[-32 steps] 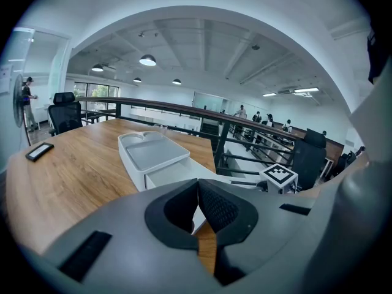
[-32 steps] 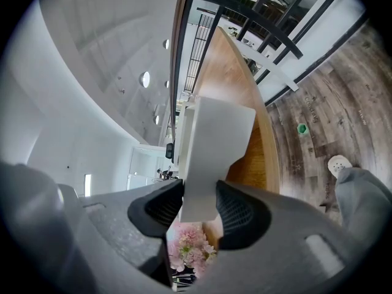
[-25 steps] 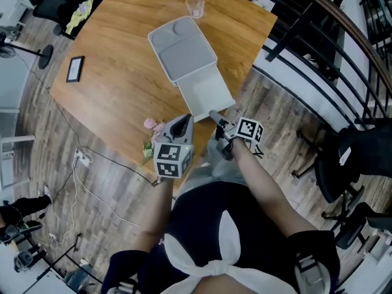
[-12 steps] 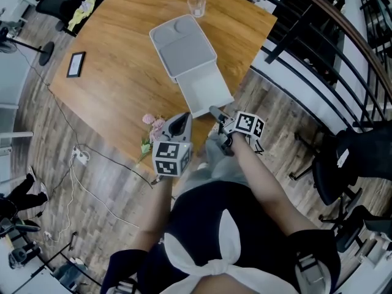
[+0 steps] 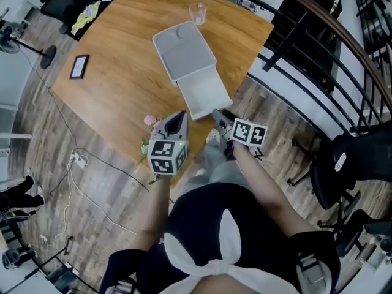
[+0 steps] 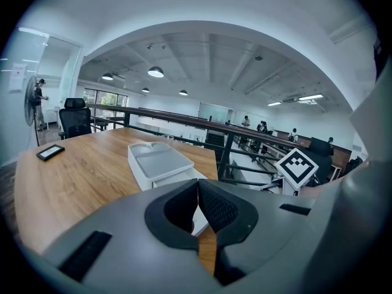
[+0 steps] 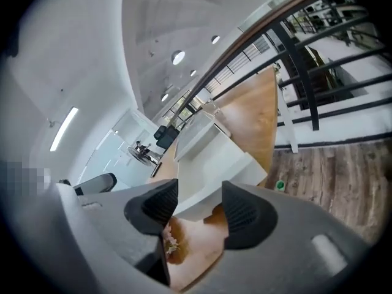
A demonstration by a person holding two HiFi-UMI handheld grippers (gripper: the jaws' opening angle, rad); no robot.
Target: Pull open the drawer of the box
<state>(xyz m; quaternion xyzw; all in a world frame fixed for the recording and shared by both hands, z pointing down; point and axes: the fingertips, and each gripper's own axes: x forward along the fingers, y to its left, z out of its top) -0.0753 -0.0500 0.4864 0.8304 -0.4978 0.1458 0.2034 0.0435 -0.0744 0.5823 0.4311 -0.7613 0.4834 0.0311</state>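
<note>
On the wooden table (image 5: 122, 78) lies the white box (image 5: 184, 46), its drawer (image 5: 206, 94) pulled out toward me. In the left gripper view the box (image 6: 158, 162) sits just beyond the jaws. My right gripper (image 5: 218, 116) hovers just off the drawer's front right corner. It stands open with nothing between the pads. Its jaws have just been opening wide, then closing a little. In the right gripper view the drawer (image 7: 215, 163) shows beyond the right gripper (image 7: 199, 204). My left gripper (image 5: 179, 117) is shut and empty near the table's front edge, left of the drawer; its left gripper (image 6: 197, 187) pads meet.
A clear cup (image 5: 197, 12) stands behind the box. A black phone (image 5: 79, 67) lies at the table's left. Pink flowers (image 5: 150, 122) rest by the left gripper. A dark railing (image 5: 306, 48) runs along the table's right side, with chairs (image 5: 358, 158) beyond it.
The right gripper has rolled, so its marker cube now faces up, and lifted a little by the drawer front. The left gripper rose slightly. The drawer stays pulled out.
</note>
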